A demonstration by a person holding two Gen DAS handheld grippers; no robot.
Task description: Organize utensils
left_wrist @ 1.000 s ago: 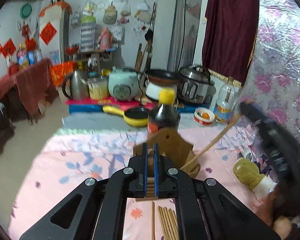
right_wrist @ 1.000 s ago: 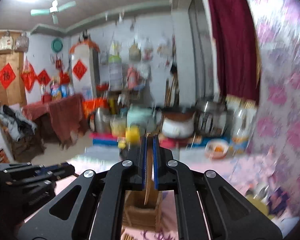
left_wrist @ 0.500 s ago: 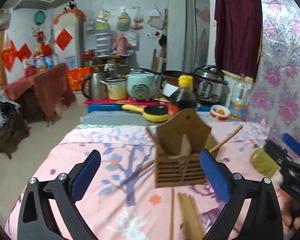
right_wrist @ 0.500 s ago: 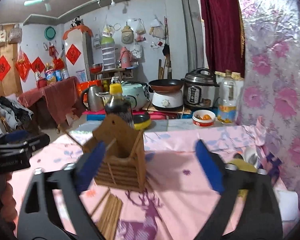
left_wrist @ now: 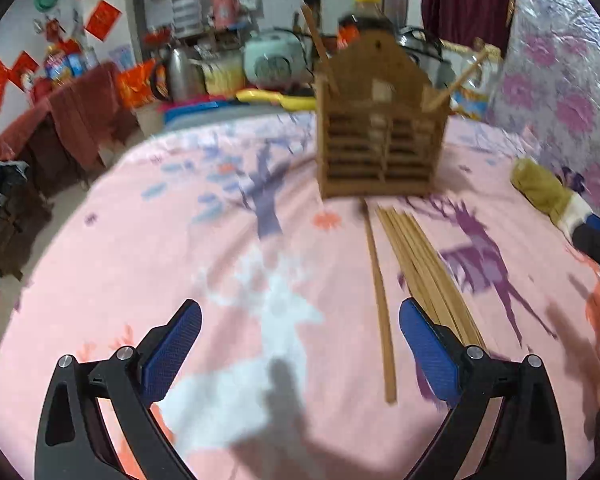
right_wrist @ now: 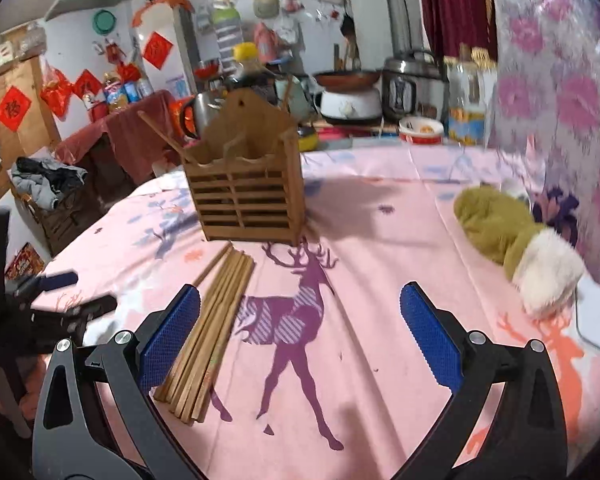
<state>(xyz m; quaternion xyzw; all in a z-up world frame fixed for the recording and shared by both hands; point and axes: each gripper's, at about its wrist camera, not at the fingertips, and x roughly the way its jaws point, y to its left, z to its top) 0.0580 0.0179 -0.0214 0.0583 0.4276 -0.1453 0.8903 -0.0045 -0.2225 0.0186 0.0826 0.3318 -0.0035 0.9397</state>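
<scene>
Both grippers — left (left_wrist: 300,348) and right (right_wrist: 300,336) — gape wide, holding nothing, above loose chopsticks (right_wrist: 208,328) lying before a wooden holder (right_wrist: 246,184) mid-tablecloth (right_wrist: 380,248).

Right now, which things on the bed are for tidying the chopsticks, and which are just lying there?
For the job:
wooden holder
chopstick pile
single chopstick
left tool, open
right tool, open

Just lying about:
stuffed toy
sauce bottle
pink sheet

Home kitchen: rice cooker (left_wrist: 274,62), kettle (left_wrist: 178,74), pressure cooker (right_wrist: 410,88).
</scene>
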